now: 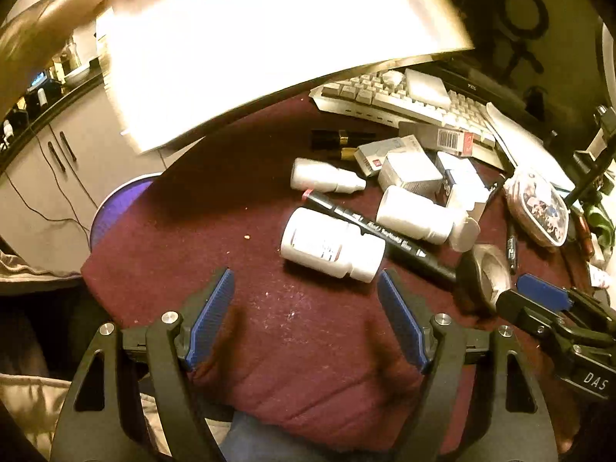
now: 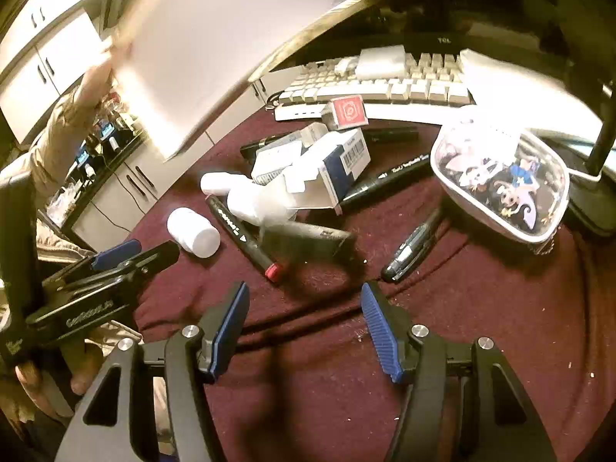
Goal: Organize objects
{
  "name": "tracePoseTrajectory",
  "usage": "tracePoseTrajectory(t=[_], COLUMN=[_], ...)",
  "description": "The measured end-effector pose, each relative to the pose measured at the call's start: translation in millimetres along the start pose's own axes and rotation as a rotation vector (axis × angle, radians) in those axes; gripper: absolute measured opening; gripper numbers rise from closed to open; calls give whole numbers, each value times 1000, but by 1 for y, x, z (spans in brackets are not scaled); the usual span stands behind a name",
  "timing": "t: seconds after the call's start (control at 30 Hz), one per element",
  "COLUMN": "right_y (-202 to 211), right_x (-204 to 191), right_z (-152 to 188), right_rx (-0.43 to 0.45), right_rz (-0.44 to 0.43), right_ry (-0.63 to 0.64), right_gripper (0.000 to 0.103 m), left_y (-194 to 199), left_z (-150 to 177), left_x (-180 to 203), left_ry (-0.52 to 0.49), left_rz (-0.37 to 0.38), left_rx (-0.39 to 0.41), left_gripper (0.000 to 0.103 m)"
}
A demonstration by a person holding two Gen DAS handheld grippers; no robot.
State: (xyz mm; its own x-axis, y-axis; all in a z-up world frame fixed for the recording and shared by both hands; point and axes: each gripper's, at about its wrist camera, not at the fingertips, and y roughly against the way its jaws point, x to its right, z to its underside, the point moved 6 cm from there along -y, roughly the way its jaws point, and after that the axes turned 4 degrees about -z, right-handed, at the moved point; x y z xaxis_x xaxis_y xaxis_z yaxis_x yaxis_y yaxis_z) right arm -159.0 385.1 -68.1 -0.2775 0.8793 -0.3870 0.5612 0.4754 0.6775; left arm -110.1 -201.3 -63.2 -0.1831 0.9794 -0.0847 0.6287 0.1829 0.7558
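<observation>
Both tongs hover low over the maroon cloth [image 1: 200, 231] on the worktop, empty. The left tongs [image 1: 306, 315] gape wide just short of a white bottle [image 1: 331, 246] lying on its side. The right tongs [image 2: 304, 327] gape wide too, near a red-capped marker [image 2: 246, 238]. Behind lie boxes [image 2: 338, 161], a pen [image 2: 412, 250], a clear pouch [image 2: 504, 181] and a keyboard [image 2: 385, 81]. A blurred white sheet [image 1: 269, 38] hangs above.

Maroon cloth [image 1: 200, 254] is matt, linty fabric. On it, white bottle [image 1: 333, 245] is smooth glossy plastic; beside that, black marker [image 1: 379, 229] looks satin plastic. Gripper pads [image 1: 211, 317] are ribbed blue plastic.
</observation>
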Motion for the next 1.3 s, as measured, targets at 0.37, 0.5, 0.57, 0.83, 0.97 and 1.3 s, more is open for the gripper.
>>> tracePoseTrajectory(t=[0.37, 0.5, 0.57, 0.83, 0.97, 1.3], right_y=[-12, -8, -7, 3, 11, 17], right_x=[-6, -8, -7, 7, 17, 25], right_z=[11, 7, 5, -4, -6, 1], right_rx=[-28, -17, -19, 8, 31, 25], right_rz=[-11, 9, 11, 23, 49, 2], right_ry=[2, 32, 24, -23, -35, -53], right_gripper=[61, 61, 61, 61, 61, 61], left_y=[19, 25, 33, 63, 68, 76], left_z=[16, 21, 24, 6, 7, 37], left_x=[117, 174, 215, 341, 360, 461], left_ry=[51, 61, 51, -11, 32, 85], left_rz=[-17, 99, 148, 177, 198, 235], left_rx=[32, 4, 2, 105, 106, 26], left_gripper=[78, 78, 78, 78, 78, 78])
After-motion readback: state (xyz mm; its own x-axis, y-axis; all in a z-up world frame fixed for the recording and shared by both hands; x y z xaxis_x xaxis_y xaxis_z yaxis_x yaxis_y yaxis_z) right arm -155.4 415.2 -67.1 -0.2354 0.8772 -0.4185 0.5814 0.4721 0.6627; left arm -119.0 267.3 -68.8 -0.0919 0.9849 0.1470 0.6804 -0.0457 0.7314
